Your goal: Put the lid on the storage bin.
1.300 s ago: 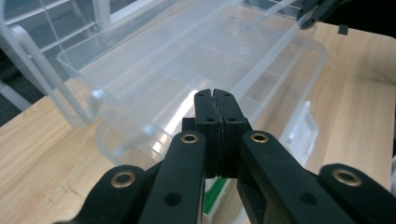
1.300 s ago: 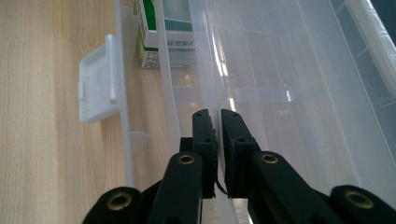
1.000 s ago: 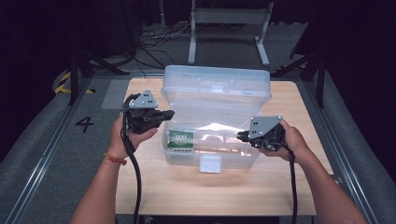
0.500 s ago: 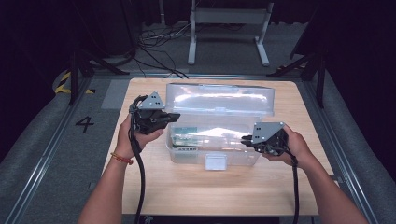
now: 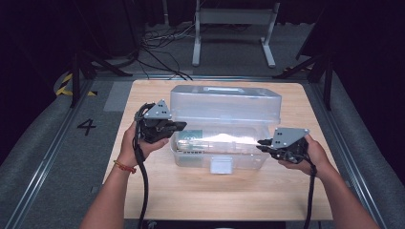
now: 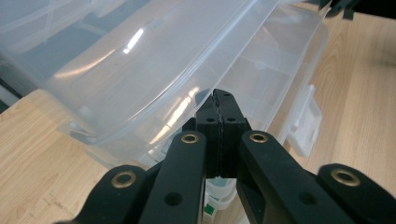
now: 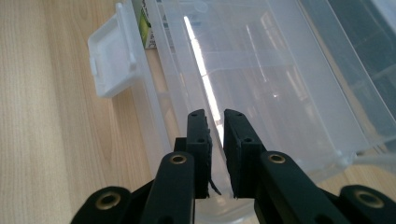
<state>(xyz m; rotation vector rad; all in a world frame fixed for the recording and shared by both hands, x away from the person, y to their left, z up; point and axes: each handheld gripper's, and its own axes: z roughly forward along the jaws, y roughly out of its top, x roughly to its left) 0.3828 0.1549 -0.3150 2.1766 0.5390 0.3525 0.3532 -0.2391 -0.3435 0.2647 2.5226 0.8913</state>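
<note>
1. A clear plastic storage box (image 5: 219,148) sits mid-table on the wooden table (image 5: 200,200), its hinged lid (image 5: 224,102) part-lowered over the base; the left gripper view shows a gap between lid edge and base rim, so it is not yet closed.
2. The white front latch (image 5: 221,165) hangs loose and unclipped, which fits a lid not yet seated.
3. Inside, at the left end, lies a green-and-white packet (image 5: 190,138); its print is too small to read.
4. The left gripper (image 6: 218,105) has its jaws pressed together, apparently with nothing between them, tip under the lid's edge near the left end, likely steadying the lid's descent.
5. The right gripper (image 7: 214,122) has jaws narrowly parted, straddling the box's right-end rim; whether they actually pinch it I cannot tell. Probably it keeps the base from sliding.
</note>
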